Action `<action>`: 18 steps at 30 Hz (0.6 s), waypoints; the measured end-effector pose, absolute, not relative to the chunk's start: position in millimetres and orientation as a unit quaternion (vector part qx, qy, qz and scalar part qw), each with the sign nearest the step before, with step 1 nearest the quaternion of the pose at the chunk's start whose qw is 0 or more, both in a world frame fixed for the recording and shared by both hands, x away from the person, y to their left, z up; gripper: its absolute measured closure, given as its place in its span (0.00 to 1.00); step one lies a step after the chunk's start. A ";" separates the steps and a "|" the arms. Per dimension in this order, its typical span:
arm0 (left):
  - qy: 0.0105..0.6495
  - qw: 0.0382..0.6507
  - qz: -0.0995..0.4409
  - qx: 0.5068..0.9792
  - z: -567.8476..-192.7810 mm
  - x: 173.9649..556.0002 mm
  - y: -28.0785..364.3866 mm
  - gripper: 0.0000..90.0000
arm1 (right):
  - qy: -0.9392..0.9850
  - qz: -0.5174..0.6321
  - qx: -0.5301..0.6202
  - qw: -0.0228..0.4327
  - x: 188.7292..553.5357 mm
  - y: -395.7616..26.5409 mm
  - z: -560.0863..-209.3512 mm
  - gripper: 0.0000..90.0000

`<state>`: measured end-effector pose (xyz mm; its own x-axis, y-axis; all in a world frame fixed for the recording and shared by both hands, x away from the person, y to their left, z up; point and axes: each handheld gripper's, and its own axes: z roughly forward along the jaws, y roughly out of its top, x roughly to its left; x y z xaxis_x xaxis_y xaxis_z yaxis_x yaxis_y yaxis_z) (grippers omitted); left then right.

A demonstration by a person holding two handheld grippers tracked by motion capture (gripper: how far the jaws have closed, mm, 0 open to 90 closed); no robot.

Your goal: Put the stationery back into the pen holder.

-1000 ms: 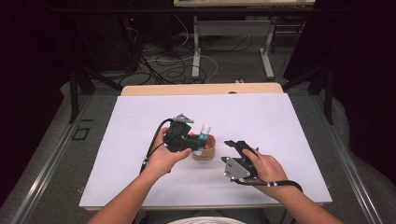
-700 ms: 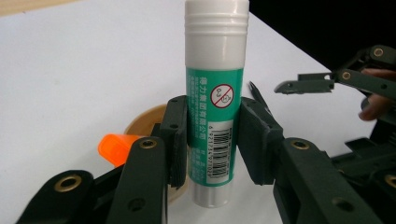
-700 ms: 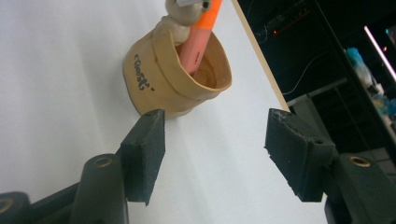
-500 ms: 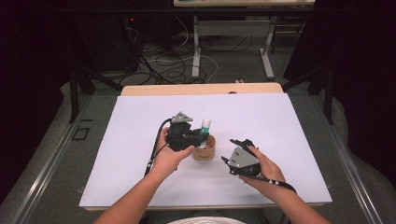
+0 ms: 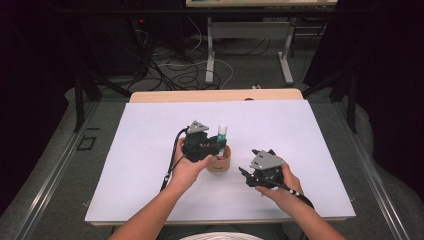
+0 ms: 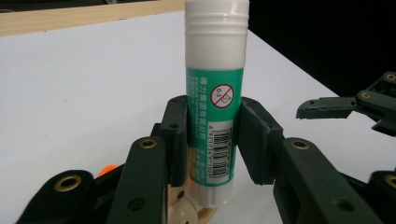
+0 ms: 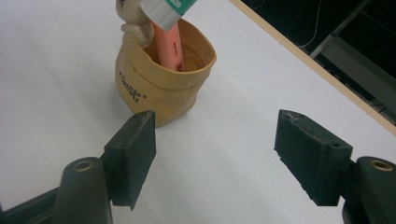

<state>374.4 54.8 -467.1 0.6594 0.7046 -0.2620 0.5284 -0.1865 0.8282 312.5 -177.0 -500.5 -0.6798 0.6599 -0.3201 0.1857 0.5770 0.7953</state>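
The jaws of the left gripper [image 6: 208, 140] clamp a glue stick [image 6: 215, 93] upright, its lower end over the tan cup [image 5: 220, 161] on the white counter [image 5: 125, 150]. To the right, the right gripper [image 7: 215, 154] has its jaws apart and just widening, nothing between them, the cup beyond its tips.

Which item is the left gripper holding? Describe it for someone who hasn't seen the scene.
On the white table, near the middle, sits a tan cup-like holder. Above it the left gripper clamps an upright glue stick: white cap, green label, barcode.

glue stick [image 6: 214, 93]: green-white | cup [image 7: 161, 88]: tan | marker [image 7: 170, 44]: pink | table [image 5: 150, 130]: white
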 end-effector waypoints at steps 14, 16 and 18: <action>0.416 0.493 0.092 0.759 -481.7 376.7 48.2 0.73 | 0.822 0.386 0.294 0.297 315.8 -180.6 -502.7 0.20; 0.416 0.496 0.094 0.757 -483.9 376.4 46.1 0.73 | 0.825 0.383 0.295 0.293 315.8 -180.7 -502.4 0.19; 0.416 0.494 0.098 0.757 -485.3 376.4 44.6 0.73 | 0.824 0.383 0.296 0.293 315.7 -180.5 -502.7 0.18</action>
